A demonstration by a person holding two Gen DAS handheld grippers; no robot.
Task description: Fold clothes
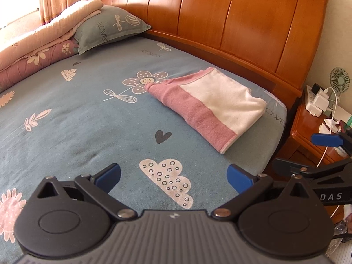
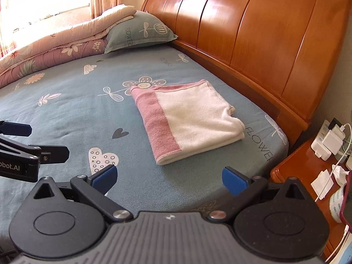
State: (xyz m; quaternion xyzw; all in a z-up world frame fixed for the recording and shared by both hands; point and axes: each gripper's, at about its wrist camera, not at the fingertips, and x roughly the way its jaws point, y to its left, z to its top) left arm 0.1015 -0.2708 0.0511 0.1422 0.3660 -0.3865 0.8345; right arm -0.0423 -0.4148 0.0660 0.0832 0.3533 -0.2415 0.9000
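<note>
A pink and white cloth (image 1: 211, 107) lies folded into a flat rectangle on the blue patterned bed sheet (image 1: 88, 132), close to the wooden headboard. The same folded cloth (image 2: 191, 118) shows in the right wrist view, a short way ahead of my right gripper (image 2: 169, 179). That gripper is open, with nothing between its blue pads. My left gripper (image 1: 173, 177) is also open and empty, hovering over the sheet near a cloud print, short of the cloth and to its left. Neither gripper touches the cloth.
A wooden headboard (image 1: 231, 22) runs behind the cloth. A blue pillow (image 1: 110, 28) and a rolled quilt (image 1: 37, 46) sit at the far left. On the right, a wooden nightstand (image 2: 308, 176) carries chargers, cables and papers. A small fan (image 1: 340, 80) stands there too.
</note>
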